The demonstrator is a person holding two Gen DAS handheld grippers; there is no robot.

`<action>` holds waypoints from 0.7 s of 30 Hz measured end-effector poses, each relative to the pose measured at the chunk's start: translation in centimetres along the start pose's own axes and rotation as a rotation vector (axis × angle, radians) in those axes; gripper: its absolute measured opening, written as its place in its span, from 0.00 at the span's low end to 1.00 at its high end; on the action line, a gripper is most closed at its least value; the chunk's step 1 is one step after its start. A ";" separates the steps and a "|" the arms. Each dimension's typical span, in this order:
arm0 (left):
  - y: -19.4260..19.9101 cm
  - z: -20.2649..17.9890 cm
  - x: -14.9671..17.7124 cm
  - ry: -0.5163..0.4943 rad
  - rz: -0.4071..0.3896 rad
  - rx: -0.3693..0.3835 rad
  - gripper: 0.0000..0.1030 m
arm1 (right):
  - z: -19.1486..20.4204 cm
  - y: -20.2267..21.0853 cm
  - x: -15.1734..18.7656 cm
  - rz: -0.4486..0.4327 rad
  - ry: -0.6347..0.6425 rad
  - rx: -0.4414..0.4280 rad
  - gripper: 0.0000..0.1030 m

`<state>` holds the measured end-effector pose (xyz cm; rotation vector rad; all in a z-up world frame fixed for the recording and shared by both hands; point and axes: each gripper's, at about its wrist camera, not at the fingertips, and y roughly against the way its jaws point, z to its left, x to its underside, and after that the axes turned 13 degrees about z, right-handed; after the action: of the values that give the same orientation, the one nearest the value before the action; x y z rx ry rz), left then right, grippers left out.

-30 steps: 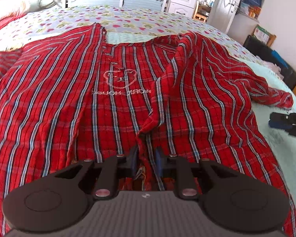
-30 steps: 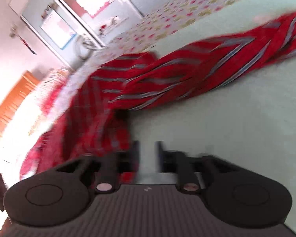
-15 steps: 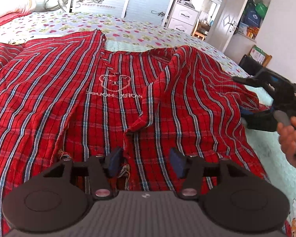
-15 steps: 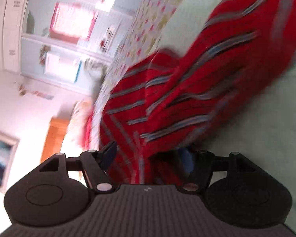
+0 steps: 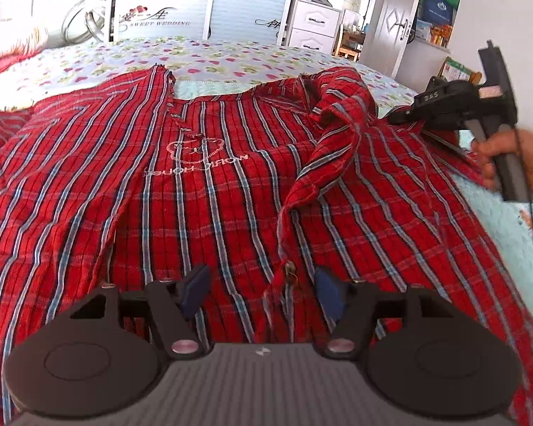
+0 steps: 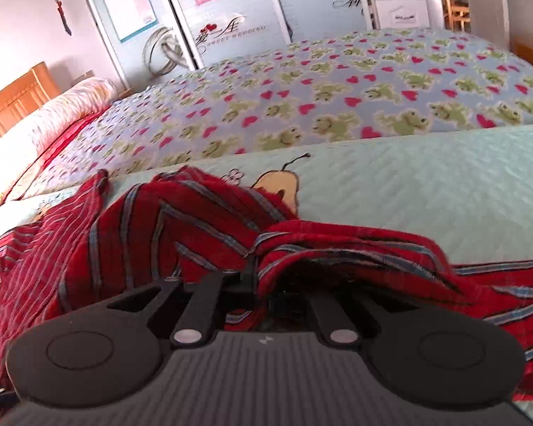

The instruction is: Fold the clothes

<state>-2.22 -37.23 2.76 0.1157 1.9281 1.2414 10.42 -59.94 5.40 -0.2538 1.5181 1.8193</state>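
Note:
A red plaid shirt point(image 5: 209, 191) lies spread on the bed, with a pale printed label near its middle. My left gripper point(image 5: 263, 291) hovers over the near hem and its jaws are opening. The shirt's front edge point(image 5: 284, 273) lies loose between the blue pads point(image 5: 195, 289), and neither pad presses on it. At the right of the left wrist view, a hand point(image 5: 511, 159) holds my right gripper point(image 5: 401, 118). In the right wrist view, this right gripper point(image 6: 254, 278) is shut on a bunched fold of the shirt point(image 6: 202, 220). Cloth drapes over its right finger and hides it.
Under the shirt lies a mint quilt point(image 6: 426, 191), with a frog-and-heart blanket point(image 6: 337, 99) beyond it. A pillow point(image 6: 53, 117) and a wooden headboard point(image 6: 14, 96) are at the left. Wardrobe doors point(image 5: 167, 3) and white drawers point(image 5: 312, 25) stand behind the bed.
My left jaws have spread apart and let go of the shirt's front edge. The right gripper swung over to the shirt's right side, rolled level and shut on the cloth.

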 end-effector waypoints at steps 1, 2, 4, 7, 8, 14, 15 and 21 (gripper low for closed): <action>0.1 0.0 0.1 -0.001 0.000 0.001 0.65 | -0.1 -0.1 0.1 -0.014 0.011 0.022 0.03; 0.1 -0.1 0.3 -0.010 0.001 -0.007 0.65 | -0.4 -0.6 0.3 -0.008 0.010 0.038 0.04; 0.0 -0.4 0.6 -0.030 -0.001 -0.027 0.65 | -1.1 -2.7 0.7 0.047 -0.008 0.049 0.07; 0.0 -0.8 0.4 -0.040 0.007 -0.050 0.65 | -2.2 -2.9 2.0 0.039 -0.053 0.002 0.11; 0.1 -0.8 0.3 -0.034 0.011 -0.049 0.65 | -3.0 -2.5 2.4 0.039 -0.106 -0.049 0.18; 2.5 -0.3 0.4 0.001 -0.008 -0.114 0.65 | -7.0 3.4 7.4 -0.014 -0.372 -0.277 0.51; 3.3 -0.5 0.6 -0.003 -0.018 -0.127 0.65 | -7.3 4.8 8.7 -0.025 -0.396 -0.293 0.52; 6.8 -4.6 1.8 -0.163 -0.016 0.006 0.65 | -6.2 15.6 21.1 0.009 -0.378 -0.338 0.52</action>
<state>-8.79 -36.19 7.94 0.1980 1.7892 1.1792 -16.31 -57.39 3.38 -0.0557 0.9529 1.9926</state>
